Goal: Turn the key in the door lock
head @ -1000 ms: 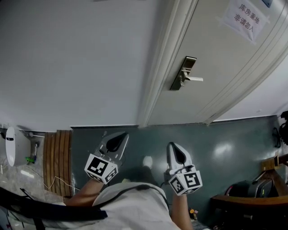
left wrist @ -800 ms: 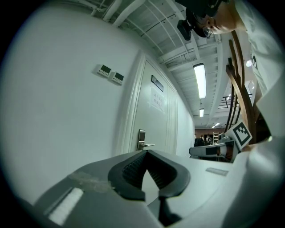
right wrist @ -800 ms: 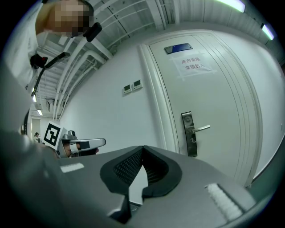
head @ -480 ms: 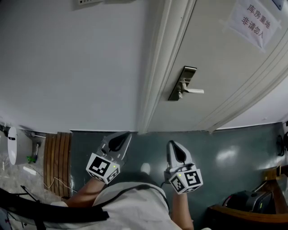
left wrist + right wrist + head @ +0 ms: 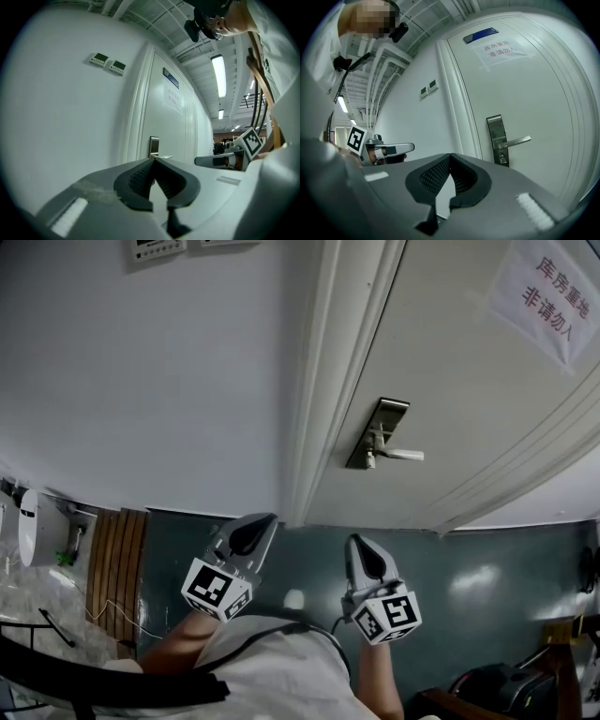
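Head view: L gripper (image 5: 253, 529) & R gripper (image 5: 366, 554) both pressed together, nothing btwn jaws, well apart from the door lock (image 5: 378, 434). Key's too small to confirm under the lever handle (image 5: 401, 455). Risk: arriving w/ jaws closed, R could knock the lever or slip off the key.

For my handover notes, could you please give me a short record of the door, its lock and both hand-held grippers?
door: white, looks closed
lock plate: metal, near the door's frame-side edge
handle: lever, level
key: cannot be made out
sign: paper, high on door
left hand-held gripper: shut, empty, apart from door
right hand-held gripper: shut, empty, apart from door
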